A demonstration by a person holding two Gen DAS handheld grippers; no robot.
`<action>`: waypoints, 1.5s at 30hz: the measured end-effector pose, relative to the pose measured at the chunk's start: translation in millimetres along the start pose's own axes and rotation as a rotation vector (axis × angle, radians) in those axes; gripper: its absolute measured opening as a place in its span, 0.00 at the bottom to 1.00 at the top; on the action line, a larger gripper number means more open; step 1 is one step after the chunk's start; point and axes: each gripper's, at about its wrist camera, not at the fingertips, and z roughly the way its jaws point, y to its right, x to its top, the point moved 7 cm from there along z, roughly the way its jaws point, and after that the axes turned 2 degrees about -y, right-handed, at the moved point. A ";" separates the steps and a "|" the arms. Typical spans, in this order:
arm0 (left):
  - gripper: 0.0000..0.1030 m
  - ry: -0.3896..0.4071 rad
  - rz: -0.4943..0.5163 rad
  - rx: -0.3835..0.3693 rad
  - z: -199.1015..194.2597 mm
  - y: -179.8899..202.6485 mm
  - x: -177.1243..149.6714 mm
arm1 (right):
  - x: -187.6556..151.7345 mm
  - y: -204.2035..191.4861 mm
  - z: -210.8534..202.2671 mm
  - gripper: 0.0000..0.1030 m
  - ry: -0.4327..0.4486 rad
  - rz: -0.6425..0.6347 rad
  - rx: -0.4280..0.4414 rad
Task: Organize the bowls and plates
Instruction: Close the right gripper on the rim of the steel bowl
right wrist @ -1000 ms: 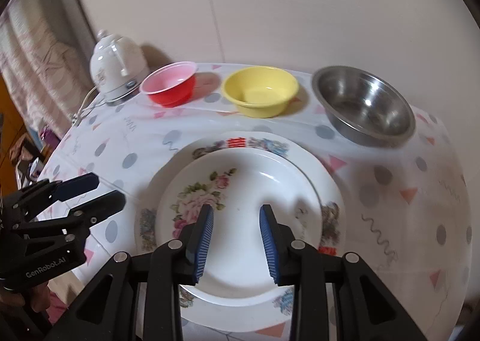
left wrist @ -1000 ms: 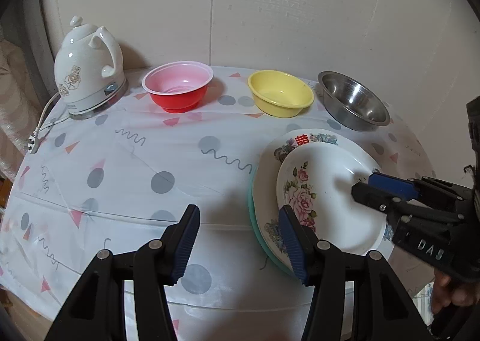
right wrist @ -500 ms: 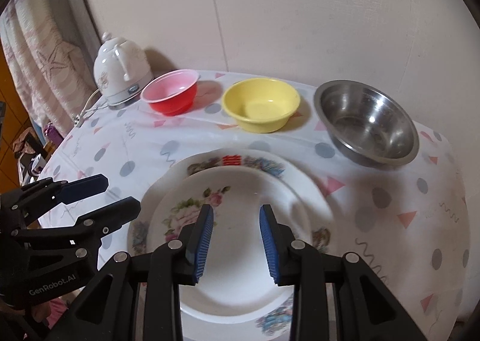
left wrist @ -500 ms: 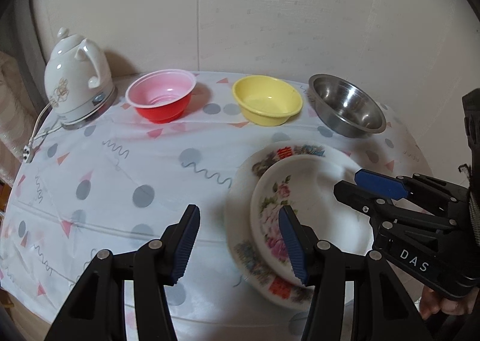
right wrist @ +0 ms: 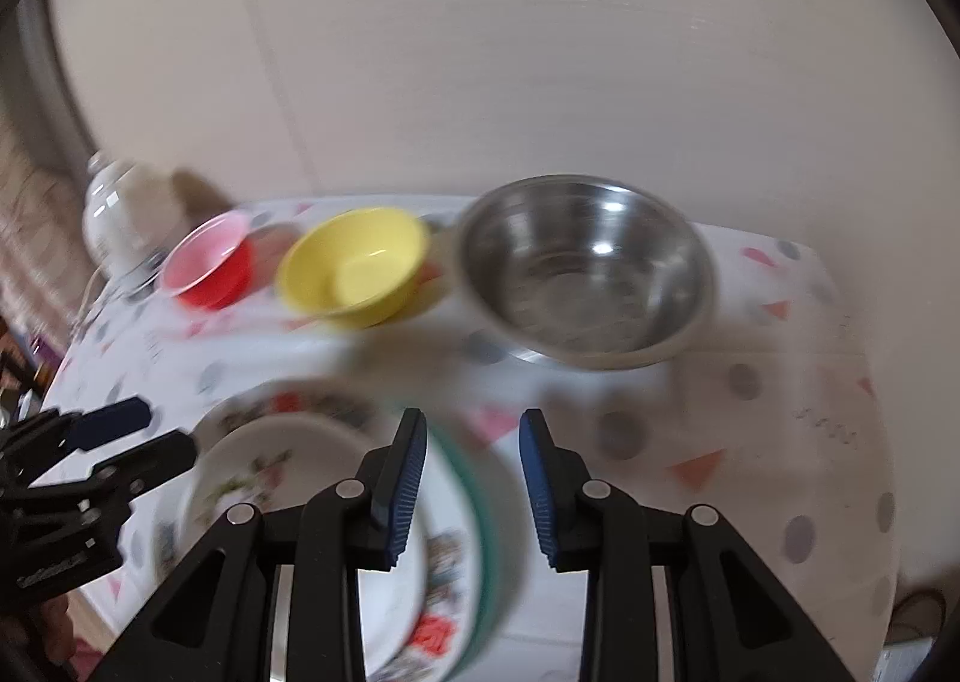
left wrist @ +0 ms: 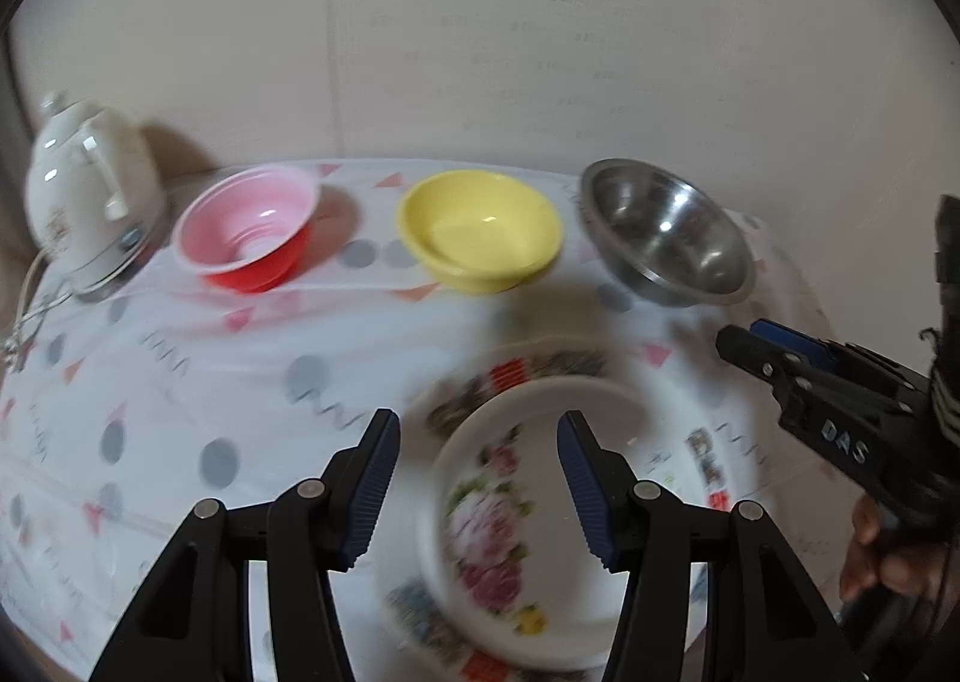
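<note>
From my left wrist view, the plate stack (left wrist: 540, 508) is now closer under my left gripper (left wrist: 477, 487) than a second ago; its fingers are spread and hold nothing. The pink bowl (left wrist: 249, 229), yellow bowl (left wrist: 480, 229) and steel bowl (left wrist: 666, 232) stand apart in a row ahead.

From my right wrist view, my right gripper (right wrist: 474, 487) has swung toward the steel bowl (right wrist: 591, 271), with fingers apart and empty. I judge the plates stacked, the bowls not yet nested.
</note>
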 end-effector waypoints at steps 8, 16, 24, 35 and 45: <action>0.54 0.017 0.054 -0.101 20.1 37.3 39.3 | 24.1 61.1 8.1 0.33 0.014 0.109 -0.091; 0.51 -0.029 0.068 -0.160 63.3 68.1 68.8 | 38.1 97.2 30.8 0.33 -0.006 0.186 -0.134; 0.38 -0.110 0.033 -0.176 104.2 80.3 81.0 | 51.4 112.1 58.3 0.33 -0.035 0.202 -0.147; 0.27 -0.170 -0.036 -0.195 137.3 83.3 95.0 | 49.3 120.3 94.7 0.26 -0.082 0.182 -0.118; 0.27 -0.116 -0.040 -0.219 115.0 84.2 90.7 | 51.5 113.8 89.9 0.25 -0.049 0.152 -0.117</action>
